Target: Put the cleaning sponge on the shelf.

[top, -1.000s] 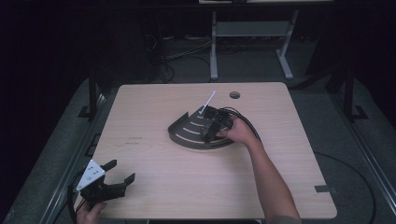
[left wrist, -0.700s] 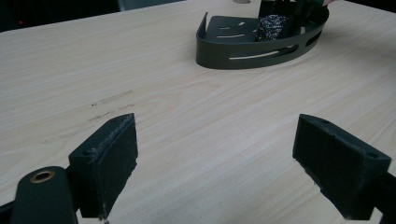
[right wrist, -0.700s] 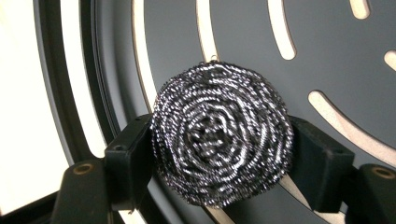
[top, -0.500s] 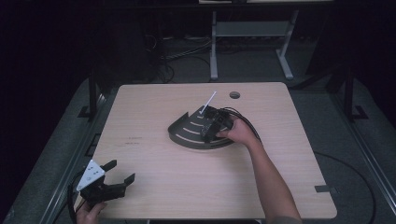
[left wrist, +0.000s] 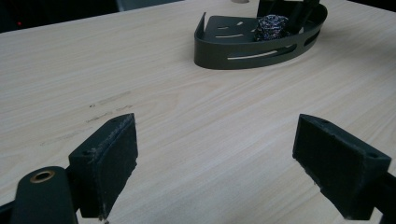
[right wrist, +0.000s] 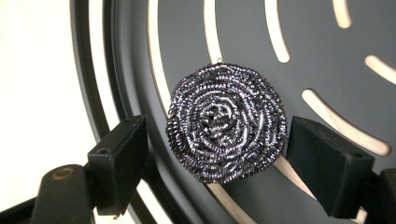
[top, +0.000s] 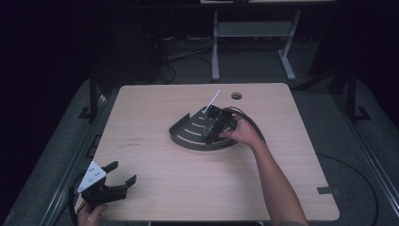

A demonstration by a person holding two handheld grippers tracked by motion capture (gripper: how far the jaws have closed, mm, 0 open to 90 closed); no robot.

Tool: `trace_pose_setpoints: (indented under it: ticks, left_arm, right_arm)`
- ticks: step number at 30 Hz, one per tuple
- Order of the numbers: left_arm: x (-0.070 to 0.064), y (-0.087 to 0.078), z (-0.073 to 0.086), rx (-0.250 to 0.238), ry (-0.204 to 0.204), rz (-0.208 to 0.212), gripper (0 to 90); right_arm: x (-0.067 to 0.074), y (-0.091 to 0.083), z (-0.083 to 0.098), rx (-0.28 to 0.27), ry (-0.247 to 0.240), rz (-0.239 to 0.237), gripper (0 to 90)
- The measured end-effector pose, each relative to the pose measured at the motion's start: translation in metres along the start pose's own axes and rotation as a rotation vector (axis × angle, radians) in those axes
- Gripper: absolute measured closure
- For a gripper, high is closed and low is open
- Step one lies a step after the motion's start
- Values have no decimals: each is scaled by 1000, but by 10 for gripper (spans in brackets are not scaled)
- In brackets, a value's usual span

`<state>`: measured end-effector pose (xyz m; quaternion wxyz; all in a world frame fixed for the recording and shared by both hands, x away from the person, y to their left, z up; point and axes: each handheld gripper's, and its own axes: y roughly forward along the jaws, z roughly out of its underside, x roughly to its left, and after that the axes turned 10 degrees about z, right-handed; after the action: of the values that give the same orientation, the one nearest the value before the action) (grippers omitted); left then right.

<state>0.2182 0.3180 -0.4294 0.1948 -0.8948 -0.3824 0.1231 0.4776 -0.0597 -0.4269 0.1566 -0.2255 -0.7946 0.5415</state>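
Observation:
A dark slotted quarter-round tray (top: 188, 134) lies in the middle of the wooden table (top: 155, 108). A steel-wool scourer (right wrist: 227, 122) rests on the tray's floor (right wrist: 299, 46). My right gripper (right wrist: 219, 140) points down over the tray, open, with one jaw on each side of the scourer and a small gap at the left jaw. In the high view the right gripper (top: 214, 134) sits over the tray's right part. My left gripper (top: 123, 171) stays open and empty just above the table's near-left corner, far from the tray (left wrist: 243, 49) and the scourer (left wrist: 271, 27).
A thin white stick (top: 211, 101) rises behind the tray. A round cable hole (top: 236, 96) sits in the table's far side. Black cables trail from the right gripper across the table. A metal stand (top: 251, 33) is on the floor beyond the table.

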Motion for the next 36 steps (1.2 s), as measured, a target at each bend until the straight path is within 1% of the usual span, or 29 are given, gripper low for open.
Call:
trace_pose_setpoints:
  ticks: [9,11,13,18,25,31,33,36]
  left_arm:
    - [-1,1,-1,-4,-3,2,132]
    - [-1,1,-1,3,2,4,133]
    - [-1,1,-1,0,5,3,133]
    - [-2,1,-1,2,3,3,133]
    - [-2,1,-1,5,1,1,133]
    - [-2,0,-1,4,3,-2,133]
    - [-2,1,-1,2,4,-1,133]
    - [-2,1,-1,5,4,0,133]
  right_arm:
    - [2,-16,4,-25,-9,16,197]
    - [3,-19,5,-27,-11,21,196]
    - [3,-23,6,-35,-12,23,195]
    - [5,-32,8,-47,-11,34,194]
    - [10,-38,12,-56,-30,39,193]
    - [11,-43,17,-67,-30,38,193]
    - [13,-44,19,-62,-28,37,193]
    - [13,-47,22,-73,-32,35,192]
